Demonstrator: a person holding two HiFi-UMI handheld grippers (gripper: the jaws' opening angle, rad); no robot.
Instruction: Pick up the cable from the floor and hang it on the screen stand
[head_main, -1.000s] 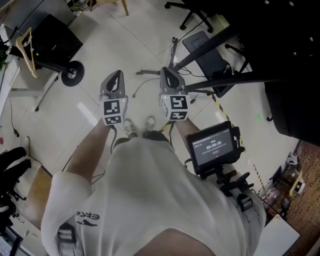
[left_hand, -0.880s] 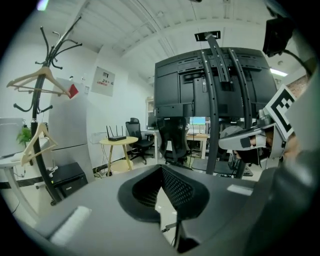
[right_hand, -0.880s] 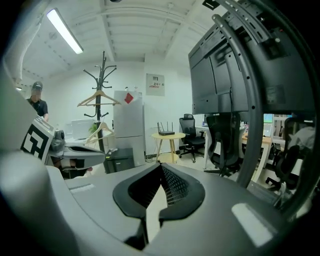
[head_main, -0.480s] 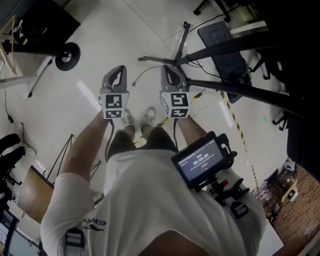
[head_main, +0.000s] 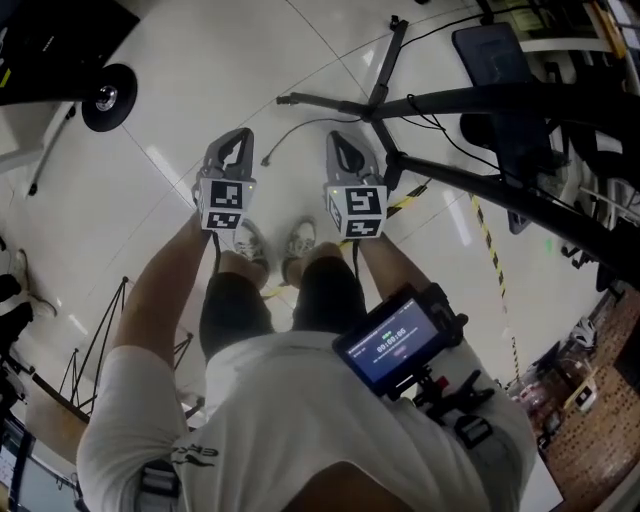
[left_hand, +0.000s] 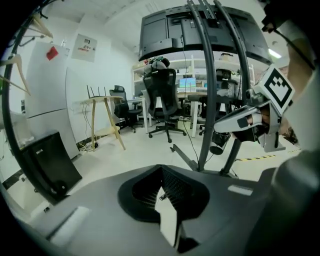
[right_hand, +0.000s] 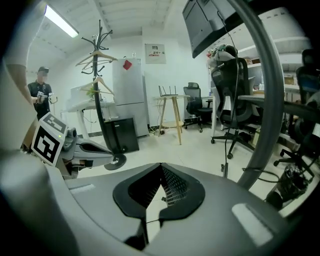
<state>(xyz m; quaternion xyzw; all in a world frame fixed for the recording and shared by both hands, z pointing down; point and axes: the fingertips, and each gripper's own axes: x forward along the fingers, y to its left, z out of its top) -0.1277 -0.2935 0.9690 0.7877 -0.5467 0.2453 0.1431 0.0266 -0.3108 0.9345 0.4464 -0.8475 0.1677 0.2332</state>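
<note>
A thin grey cable (head_main: 290, 131) lies on the white floor just ahead of my feet, between the two grippers and the screen stand's black legs (head_main: 385, 72). The stand's dark bars (head_main: 500, 100) cross the upper right of the head view, and its poles (left_hand: 210, 95) rise in front of the left gripper. My left gripper (head_main: 237, 138) (left_hand: 161, 170) and right gripper (head_main: 339, 140) (right_hand: 161, 169) are held side by side above the floor, both shut with nothing between the jaws. Each gripper view shows the other gripper beside it.
A black wheeled base (head_main: 104, 96) sits at the far left. Yellow-black tape (head_main: 492, 262) runs along the floor on the right. Office chairs (left_hand: 162, 100), a wooden stool (left_hand: 102, 120), a coat rack (right_hand: 99, 75), a fridge (right_hand: 129, 95) and a person (right_hand: 40, 92) stand around the room.
The head view has shifted forward, so the stand's legs and the cable now lie nearer the grippers. Both grippers have stayed shut and side by side.
</note>
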